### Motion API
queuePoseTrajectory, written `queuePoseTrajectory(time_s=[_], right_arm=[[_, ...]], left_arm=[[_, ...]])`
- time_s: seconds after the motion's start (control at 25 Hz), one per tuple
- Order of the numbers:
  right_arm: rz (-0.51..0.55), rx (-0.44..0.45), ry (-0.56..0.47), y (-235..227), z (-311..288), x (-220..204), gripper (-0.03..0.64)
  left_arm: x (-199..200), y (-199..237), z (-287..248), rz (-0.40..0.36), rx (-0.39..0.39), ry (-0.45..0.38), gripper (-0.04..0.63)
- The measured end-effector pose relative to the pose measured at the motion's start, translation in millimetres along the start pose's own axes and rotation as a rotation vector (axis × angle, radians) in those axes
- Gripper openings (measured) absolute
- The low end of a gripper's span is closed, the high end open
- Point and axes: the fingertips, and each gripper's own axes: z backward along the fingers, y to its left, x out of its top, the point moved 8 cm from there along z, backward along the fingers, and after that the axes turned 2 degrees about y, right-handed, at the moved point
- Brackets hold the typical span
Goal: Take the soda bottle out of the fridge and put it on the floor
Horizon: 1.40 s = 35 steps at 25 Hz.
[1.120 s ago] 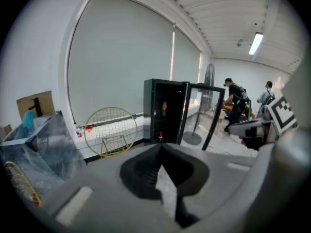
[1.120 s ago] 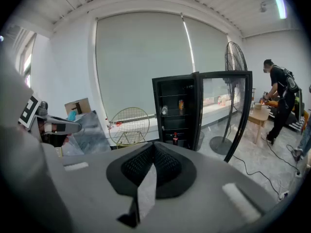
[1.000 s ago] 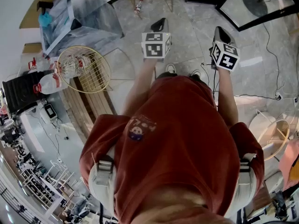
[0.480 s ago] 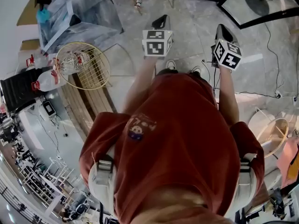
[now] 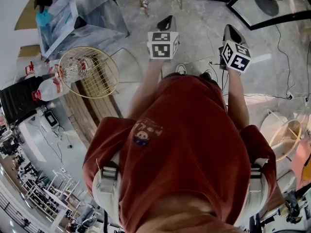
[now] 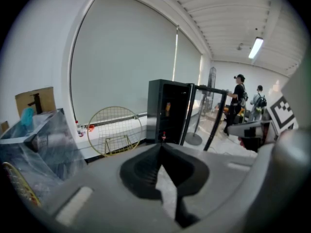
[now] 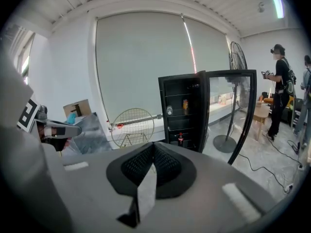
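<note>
Your right gripper (image 7: 153,143) is clenched with nothing in it, its tips meeting in its own view. Your left gripper (image 6: 161,144) is the same, closed and empty. Both are held out ahead of you at chest height, side by side and tipped a little downward.

Over the last second the grippers have kept their place in front of you while the floor (image 5: 194,38) has slid under them in the head view. Your shoes have also come into sight just below the marker cubes. I take that as you walking toward the fridge (image 7: 182,113), so the task is still in its approach and nothing has been reached for yet.

The fridge is still well apart from you. Its glass door (image 7: 243,115) is already swung open to the right. The soda bottle (image 7: 180,139), dark with a red label, stands upright on a low shelf inside. A can (image 7: 185,104) and a pale bottle (image 7: 169,110) sit on shelves above it.

The path looks open. A round wire frame (image 7: 132,126) leans left of the fridge. A standing fan (image 7: 236,57) is beyond the door, and a cable (image 7: 272,164) trails across the floor on your right. People (image 7: 278,89) stand further off. Both grippers will need to open before any grab.
</note>
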Motion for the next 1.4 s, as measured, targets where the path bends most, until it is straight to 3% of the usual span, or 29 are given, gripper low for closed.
queuePoseTrajectory(time_s=[0.52, 1.04, 1.4], right_arm=[[0.027, -0.034, -0.045, 43.0, -6.7, -0.9, 0.011], [0.009, -0.055, -0.04, 36.1, -33.1, -1.9, 0.305], [-0.005, -0.097, -0.054, 10.8, -49.5, 6.6, 0.308]], left_arm=[[-6.2, 35.2, 1.4, -0.009, -0.068, -0.014, -0.002], [-3.3, 35.7, -24.2, -0.04, -0.08, 0.016, -0.002], [14.1, 30.5, -48.4, -0.054, -0.078, 0.011, -0.002]])
